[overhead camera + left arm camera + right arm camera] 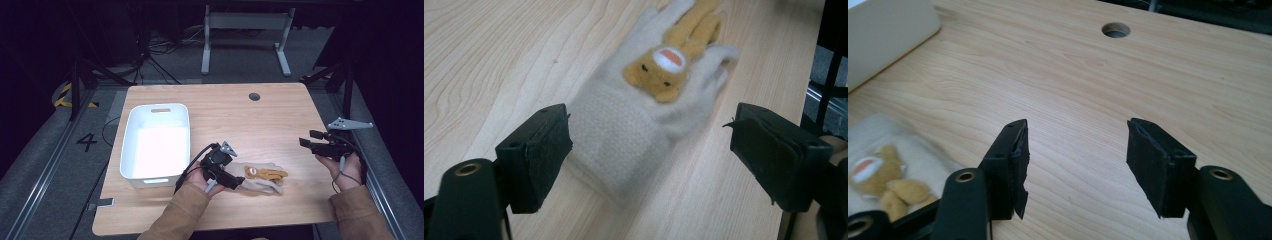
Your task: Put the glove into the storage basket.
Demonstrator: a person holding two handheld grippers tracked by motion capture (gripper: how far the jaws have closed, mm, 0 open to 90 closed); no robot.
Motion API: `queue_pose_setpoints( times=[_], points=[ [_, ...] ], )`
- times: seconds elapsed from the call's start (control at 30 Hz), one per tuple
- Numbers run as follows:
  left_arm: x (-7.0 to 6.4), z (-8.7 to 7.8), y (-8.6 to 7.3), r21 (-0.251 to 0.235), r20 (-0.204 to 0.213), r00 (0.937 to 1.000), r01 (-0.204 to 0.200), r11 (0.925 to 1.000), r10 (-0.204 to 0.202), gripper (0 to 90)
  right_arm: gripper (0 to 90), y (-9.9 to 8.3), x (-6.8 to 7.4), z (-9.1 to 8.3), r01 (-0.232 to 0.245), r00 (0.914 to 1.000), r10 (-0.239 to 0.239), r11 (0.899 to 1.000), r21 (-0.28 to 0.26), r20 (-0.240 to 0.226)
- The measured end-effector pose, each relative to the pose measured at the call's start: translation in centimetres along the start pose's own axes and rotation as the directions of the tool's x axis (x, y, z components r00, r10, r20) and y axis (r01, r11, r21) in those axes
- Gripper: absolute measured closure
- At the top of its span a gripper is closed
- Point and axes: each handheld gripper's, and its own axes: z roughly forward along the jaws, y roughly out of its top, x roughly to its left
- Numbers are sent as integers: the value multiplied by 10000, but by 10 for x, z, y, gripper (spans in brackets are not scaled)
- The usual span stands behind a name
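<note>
A cream fleece glove [264, 179] with a tan animal face [663, 67] sewn on its back lies flat near the table's front edge, fingers pointing right. My left gripper [234, 178] is at its cuff end. In the left gripper view that gripper [649, 145] is open, its two pads standing either side of the cuff [619, 145]. My right gripper [309, 138] is held above the table's right side, well apart from the glove. In the right gripper view it [1078, 155] is open with bare wood between its jaws, and the glove [883, 165] lies at lower left.
A white plastic bin [156, 140] stands on the left of the wooden table [225, 107]; its wall [883, 35] also shows in the right gripper view. A round cable hole [254, 96] lies near the far edge. A desk frame stands on the floor behind.
</note>
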Motion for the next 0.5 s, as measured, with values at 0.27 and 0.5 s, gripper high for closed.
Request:
queue_pose_setpoints(
  times=[0.27, 0.5],
  points=[
    [2, 3, 0, -49, -114, 9999, 105, 9999, -105, 115, 403, -14, -17, 9, -376, 9986, 360, 9985, 395, 391],
    [3, 5, 1, -404, 59, 10000, 21, 9992, -18, 64, 400, -18, -21, 9, -472, 9981, 457, 9982, 372, 408]
  ],
)
